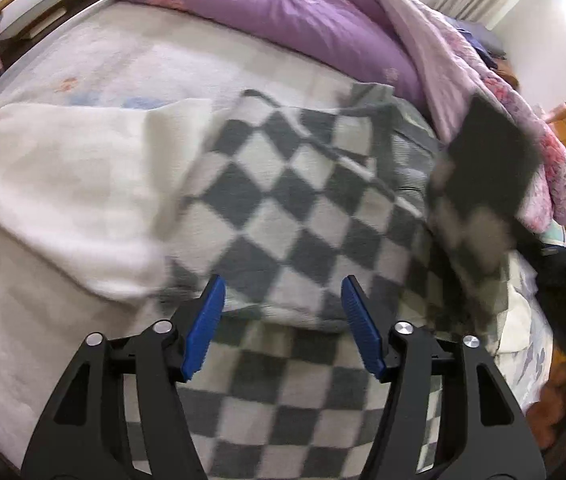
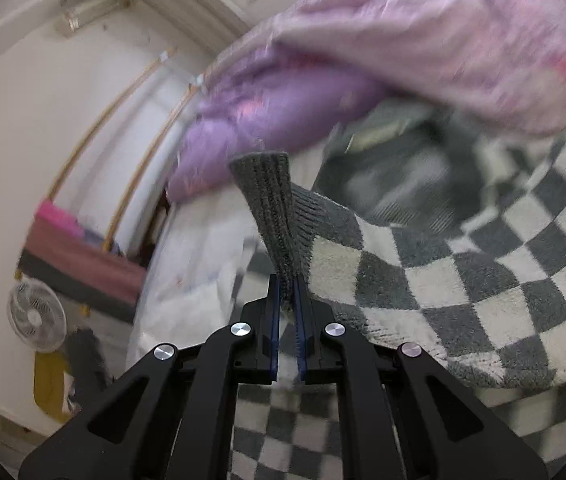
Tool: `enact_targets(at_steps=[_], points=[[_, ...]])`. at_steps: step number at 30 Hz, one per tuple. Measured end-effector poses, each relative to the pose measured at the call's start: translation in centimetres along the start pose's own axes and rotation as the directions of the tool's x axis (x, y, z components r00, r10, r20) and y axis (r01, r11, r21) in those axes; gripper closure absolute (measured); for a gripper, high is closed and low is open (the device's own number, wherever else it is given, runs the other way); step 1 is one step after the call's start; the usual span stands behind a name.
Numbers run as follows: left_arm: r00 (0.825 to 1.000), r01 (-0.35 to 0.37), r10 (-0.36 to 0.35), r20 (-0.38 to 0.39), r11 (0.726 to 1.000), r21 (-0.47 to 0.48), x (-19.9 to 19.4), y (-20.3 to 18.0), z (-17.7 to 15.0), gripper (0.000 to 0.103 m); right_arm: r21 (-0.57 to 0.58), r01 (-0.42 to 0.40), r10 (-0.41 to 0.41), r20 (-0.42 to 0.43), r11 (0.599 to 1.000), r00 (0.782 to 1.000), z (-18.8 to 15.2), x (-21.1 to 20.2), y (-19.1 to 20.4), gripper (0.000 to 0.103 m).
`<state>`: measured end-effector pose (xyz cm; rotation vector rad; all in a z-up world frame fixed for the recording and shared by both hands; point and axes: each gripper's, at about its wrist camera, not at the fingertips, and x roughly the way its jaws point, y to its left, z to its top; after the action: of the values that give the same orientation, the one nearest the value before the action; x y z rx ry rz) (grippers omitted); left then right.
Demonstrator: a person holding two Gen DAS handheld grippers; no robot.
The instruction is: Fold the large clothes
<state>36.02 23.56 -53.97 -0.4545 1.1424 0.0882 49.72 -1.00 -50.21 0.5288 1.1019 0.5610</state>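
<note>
— On the bed (image 1: 63, 272), spread across the pale sheet, lies the checkered sweater (image 1: 283, 200); where is its ribbed hem?
— Pinched in the right gripper (image 2: 287, 292), jaws nearly closed on the grey ribbed edge (image 2: 271, 200), which stands up from them.
— And the left gripper (image 1: 283, 292)?
— Jaws apart above the checks, nothing between them.
— Room around it?
— White cloth (image 1: 71, 192) on the left, purple quilt (image 1: 283, 12) bunched along the far edge, bare sheet between.
</note>
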Motion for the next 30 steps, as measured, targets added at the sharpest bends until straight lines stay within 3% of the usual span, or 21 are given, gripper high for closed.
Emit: enact_targets(at_steps=[2, 3, 6, 8, 9, 10, 14, 17, 18, 19, 22, 25, 27, 30], points=[[1.000, -0.005, 0.005, -0.013, 1.000, -0.017, -0.1, 1.5, -0.2, 0.039, 0.023, 0.032, -0.030, -0.067, 0.999, 0.997, -1.3, 3.4, 0.0, 0.096], [1.000, -0.006, 0.006, -0.023, 1.000, -0.019, 0.0, 2.2, -0.2, 0.039, 0.026, 0.086, -0.083, -0.097, 0.996, 0.992, -2.1, 5.0, -0.3, 0.093], [0.999, -0.012, 0.011, -0.034, 1.000, -0.013, 0.0, 3.4, -0.6, 0.038, 0.065, 0.178, -0.161, -0.211, 0.982, 0.964, -3.8, 8.2, -1.8, 0.091], [0.999, -0.010, 0.010, -0.035, 1.000, -0.013, 0.0, 3.8, -0.7, 0.035, 0.070, 0.169, -0.153, -0.197, 0.983, 0.968, -4.1, 7.4, -1.9, 0.085], [0.999, -0.003, 0.003, -0.035, 1.000, -0.015, 0.1, 3.9, -0.7, 0.035, 0.052, 0.161, -0.149, -0.191, 0.985, 0.970, -4.1, 6.6, -1.5, 0.070], [0.999, -0.002, 0.002, -0.037, 1.000, -0.019, 0.2, 3.9, -0.7, 0.035, 0.032, 0.158, -0.150, -0.181, 0.987, 0.972, -4.2, 5.7, -1.2, 0.063], [0.999, 0.007, -0.007, -0.047, 1.000, -0.003, 1.3, 2.4, -0.1, 0.035, -0.012, 0.159, -0.159, -0.119, 0.987, 0.980, -3.3, 1.3, -2.5, 0.063], [0.998, 0.018, -0.016, -0.061, 0.999, 0.038, 2.6, 0.5, 0.8, 0.035, 0.022, 0.226, -0.224, -0.081, 0.974, 0.971, -1.6, -1.9, -6.2, 0.075], [0.998, 0.021, -0.018, -0.065, 0.999, 0.050, 3.2, -0.1, 1.2, 0.035, 0.040, 0.260, -0.256, -0.081, 0.965, 0.963, -0.5, -3.2, -8.5, 0.093], [0.997, 0.019, -0.014, -0.074, 0.998, 0.067, 4.0, -1.0, 1.7, 0.035, 0.051, 0.287, -0.283, -0.077, 0.957, 0.956, 0.2, -4.0, -10.0, 0.099], [0.995, 0.009, 0.000, -0.099, 0.996, 0.088, 6.0, -2.6, 2.8, 0.035, 0.048, 0.389, -0.387, -0.052, 0.920, 0.921, 2.9, -6.5, -14.2, 0.100], [0.992, -0.031, 0.043, -0.116, 0.994, 0.107, 7.8, -3.4, 3.8, 0.035, 0.062, 0.431, -0.427, -0.070, 0.900, 0.902, 4.8, -7.0, -17.7, 0.100], [0.992, -0.040, 0.054, -0.116, 0.992, 0.123, 8.5, -3.8, 4.4, 0.035, 0.098, 0.436, -0.420, -0.151, 0.894, 0.895, 5.7, -6.0, -21.0, 0.100], [0.990, -0.036, 0.048, -0.129, 0.995, 0.097, 9.4, -3.7, 5.4, 0.035, 0.117, 0.480, -0.452, -0.202, 0.870, 0.869, 5.5, -5.2, -24.5, 0.103]])
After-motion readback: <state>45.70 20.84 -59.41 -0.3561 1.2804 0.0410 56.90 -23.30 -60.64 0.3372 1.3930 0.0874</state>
